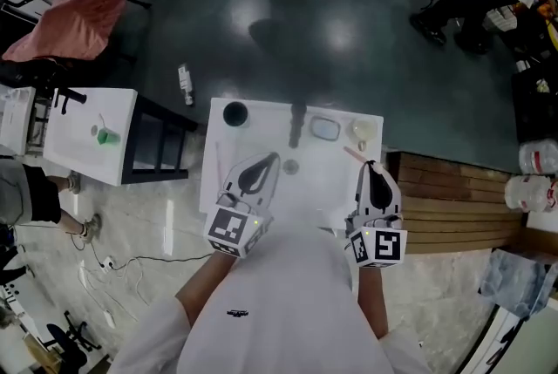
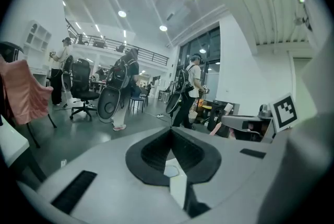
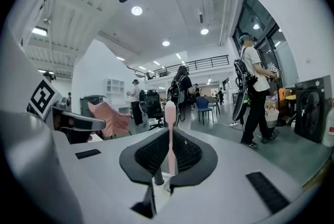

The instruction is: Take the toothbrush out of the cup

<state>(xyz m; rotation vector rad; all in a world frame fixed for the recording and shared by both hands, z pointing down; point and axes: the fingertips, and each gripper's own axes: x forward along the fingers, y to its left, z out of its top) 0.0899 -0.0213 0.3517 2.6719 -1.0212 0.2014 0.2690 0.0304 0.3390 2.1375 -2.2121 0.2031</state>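
The white rectangular table (image 1: 261,135) carries everything, and over its right side the right gripper (image 1: 370,165) (image 3: 168,133) has its jaws pressed together on a slim pale-pink plastic toothbrush (image 3: 170,139) (image 1: 355,155). The left gripper (image 1: 268,161) (image 2: 171,131) hangs over the table's near left part with its jaws drawn together and nothing between them. A round dark cup (image 1: 235,112) stands at the far left corner and a pale beige cup (image 1: 364,130) near the far right corner. The brush is inside neither; it hangs just short of the pale cup. By my reading, the lift is done and only the carry and set-down remain. Doing that well calls for a firm, steady squeeze, since the handle is thin and smooth and most of it runs out beyond the pinch. It also means drawing the brush toward the near edge without clipping the pale cup's rim, then lowering it lengthwise onto bare table before the jaws part. The brush's long axis lies along the jaws. Its bristle end leads past their tips, toward the far edge and slightly left, and it looks roughly level.
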